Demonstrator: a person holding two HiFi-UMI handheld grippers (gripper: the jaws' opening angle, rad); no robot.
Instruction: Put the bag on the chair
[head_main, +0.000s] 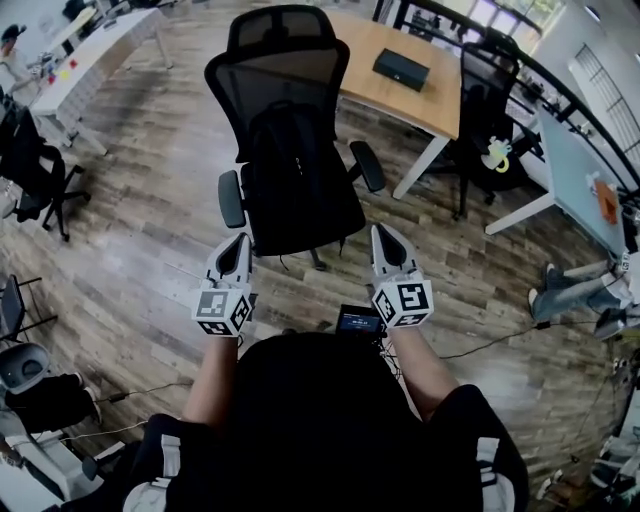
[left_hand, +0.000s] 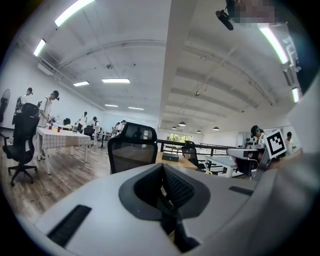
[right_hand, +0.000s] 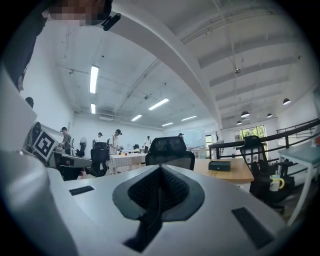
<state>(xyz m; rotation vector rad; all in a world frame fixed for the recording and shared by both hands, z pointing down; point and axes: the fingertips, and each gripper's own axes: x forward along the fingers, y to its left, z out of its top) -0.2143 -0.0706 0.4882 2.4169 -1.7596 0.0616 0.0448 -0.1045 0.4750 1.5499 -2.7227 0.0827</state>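
The left tongs (head_main: 238, 242) and the right tongs (head_main: 384, 236) are both closed with nothing between their jaws; in each gripper view the two dark ribbed pads meet in one line. The person holds them side by side in front of the body, about level, with both bare forearms stretched forward and the tips pointing at the black mesh office chair (head_main: 288, 90) just ahead. The hands themselves are hidden under the grey bodies and the marker cubes. The black fabric bag (head_main: 296, 165) is on the seat of the chair and leans upright against the backrest, apart from both tongs. It is black on black, so its outline and its straps are hard to make out. In both gripper views the tongs' own grey bodies cover the seat and the bag, and only the top of the backrest shows. The chair's base is mostly hidden below the seat. Behind the chair stands a light wooden desk (head_main: 425, 105) carrying a flat black box (head_main: 401, 68).
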